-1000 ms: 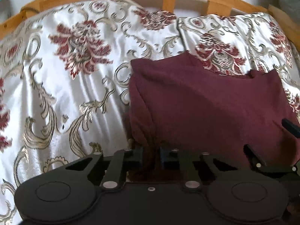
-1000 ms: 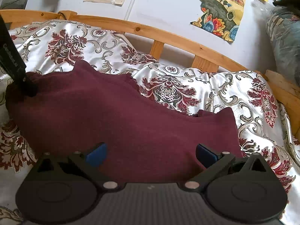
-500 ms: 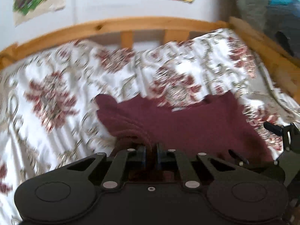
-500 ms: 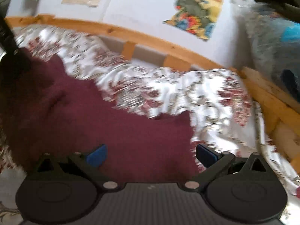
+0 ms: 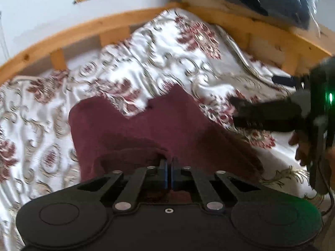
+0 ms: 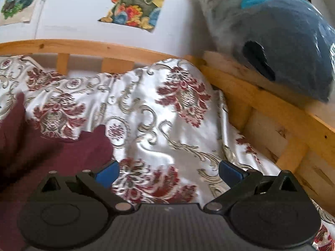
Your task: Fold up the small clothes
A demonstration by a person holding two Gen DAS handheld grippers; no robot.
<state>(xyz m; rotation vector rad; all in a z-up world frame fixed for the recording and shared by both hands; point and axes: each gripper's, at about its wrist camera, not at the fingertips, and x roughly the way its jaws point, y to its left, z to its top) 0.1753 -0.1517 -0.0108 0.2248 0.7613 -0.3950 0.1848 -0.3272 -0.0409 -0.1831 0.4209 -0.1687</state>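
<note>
A maroon garment [image 5: 146, 129] lies on the floral satin bedspread [image 5: 159, 48]. My left gripper [image 5: 168, 165] is shut on a fold of the garment's near edge and holds it lifted over the rest. My right gripper [image 6: 167, 170] is open and empty, its blue pads wide apart just right of the garment [image 6: 52, 152], over bare bedspread [image 6: 167, 125]. The right gripper also shows in the left wrist view [image 5: 278, 117] at the right, beside the garment's right edge.
A wooden bed rail [image 6: 261, 96] runs along the back and right side. A grey-blue bagged bundle [image 6: 282, 41] rests on the rail at the right. Colourful pictures [image 6: 136, 2] hang on the white wall behind.
My left gripper has pulled the garment's left side up and rightward, folding it over. My right gripper has swung right, off the garment, and stays open.
</note>
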